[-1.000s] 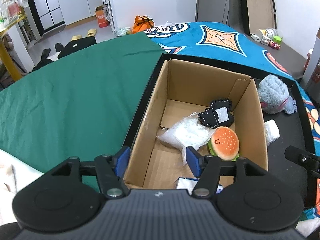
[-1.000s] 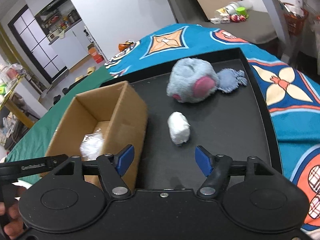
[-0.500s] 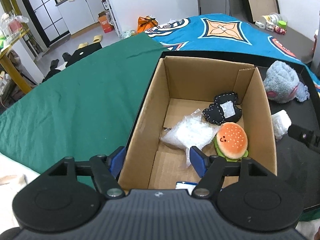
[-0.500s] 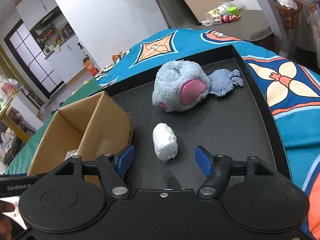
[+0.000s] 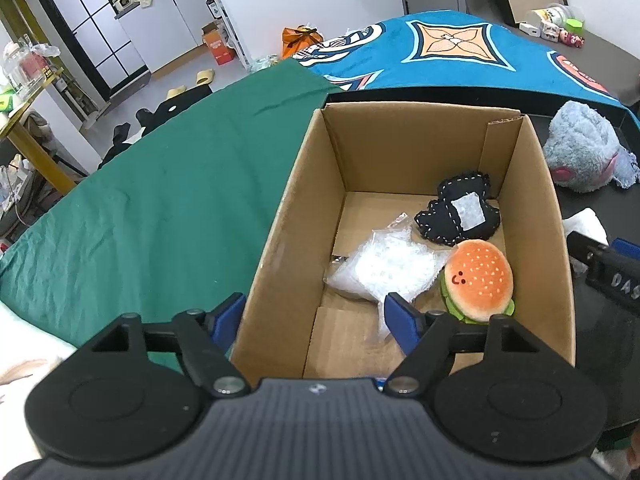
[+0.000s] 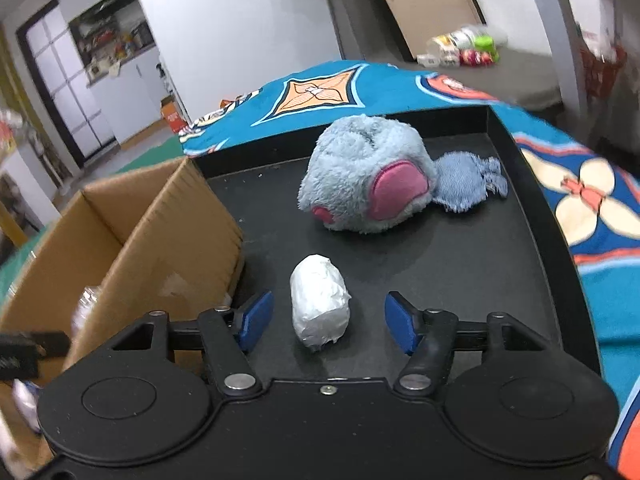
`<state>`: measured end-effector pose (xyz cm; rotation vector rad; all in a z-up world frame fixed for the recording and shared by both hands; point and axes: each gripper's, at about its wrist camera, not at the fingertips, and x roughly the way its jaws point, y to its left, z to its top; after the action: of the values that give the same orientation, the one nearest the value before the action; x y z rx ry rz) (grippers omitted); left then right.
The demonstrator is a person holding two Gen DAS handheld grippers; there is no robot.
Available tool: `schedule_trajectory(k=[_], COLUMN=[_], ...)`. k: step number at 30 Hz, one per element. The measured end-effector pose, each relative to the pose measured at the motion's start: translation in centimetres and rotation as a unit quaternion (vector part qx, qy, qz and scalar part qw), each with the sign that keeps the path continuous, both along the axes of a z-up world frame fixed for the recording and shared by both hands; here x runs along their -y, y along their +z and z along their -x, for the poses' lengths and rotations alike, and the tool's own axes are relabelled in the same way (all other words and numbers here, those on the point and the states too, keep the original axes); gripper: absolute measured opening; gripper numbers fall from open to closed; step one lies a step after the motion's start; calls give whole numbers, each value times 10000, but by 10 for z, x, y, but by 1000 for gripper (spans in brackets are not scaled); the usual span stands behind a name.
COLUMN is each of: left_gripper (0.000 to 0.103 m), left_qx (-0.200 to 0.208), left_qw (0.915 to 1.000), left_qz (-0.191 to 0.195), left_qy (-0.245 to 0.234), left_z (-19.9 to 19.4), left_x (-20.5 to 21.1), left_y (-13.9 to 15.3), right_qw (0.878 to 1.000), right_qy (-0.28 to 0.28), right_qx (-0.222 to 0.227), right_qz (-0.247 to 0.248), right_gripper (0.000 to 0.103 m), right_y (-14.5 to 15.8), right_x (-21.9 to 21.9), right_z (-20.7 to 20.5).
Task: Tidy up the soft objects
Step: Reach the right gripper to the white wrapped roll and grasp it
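Black tray point(image 6: 532, 208): the landmark; sits on a blue patterned cloth point(image 6: 592, 216), with a green cloth point(image 5: 160, 200) beyond its left side.

Cardboard box point(image 5: 544, 216): stands open-topped on the left part of the tray, long axis running away from the left wrist camera. Inside lie a clear plastic bag point(image 5: 384, 268) at mid-floor, a black stitched cushion point(image 5: 456, 216) toward the far right corner, and a hamburger plush point(image 5: 478, 280) against the right wall, nearer than the cushion.

Grey-blue plush point(image 6: 360, 172): on the tray's far middle, right of the box, pink patch facing the right wrist camera, a frayed blue tail pointing right.

White wrapped bundle point(image 6: 320, 302): on the tray floor just right of the box, well nearer than the plush; oval, long axis pointing away from the camera, roughly in line with the fingers.

Right gripper point(image 6: 328, 320): low over the tray, tilted down and forward, jaws spread wide; the bundle lies between the blue pads point(image 6: 256, 318), apart from both.

Left gripper point(image 5: 316, 318): above the box's near end, angled down into it, jaws wide, straddling the box's left wall and holding nothing.
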<state>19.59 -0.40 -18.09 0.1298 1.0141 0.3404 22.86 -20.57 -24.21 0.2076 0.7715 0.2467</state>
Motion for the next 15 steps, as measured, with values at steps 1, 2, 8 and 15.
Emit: schedule_trajectory(k=[1,2,8,15], left_gripper=[75,75,75,75], left_qx=[-8,-17,-20,64], left_qw=[10000,10000,10000,10000], left_qz=[5,0,7,63], left_qy=[14,21,-22,-37], left_z=[-1,-1,-1,5], left_x=[0,0,1,-1], left_y=[0,-1,0,6], right_qw=[9999,9996,9993,9995], right_qy=[23,71,188,91], right_qx=[68,99,60,107], right_qz=[131,246,316,267], right_gripper=[42,31,30,30], right_y=[-1,-2,-1,9], right_x=[-3,-6,-7,-2], right_z=[0,0,4,14])
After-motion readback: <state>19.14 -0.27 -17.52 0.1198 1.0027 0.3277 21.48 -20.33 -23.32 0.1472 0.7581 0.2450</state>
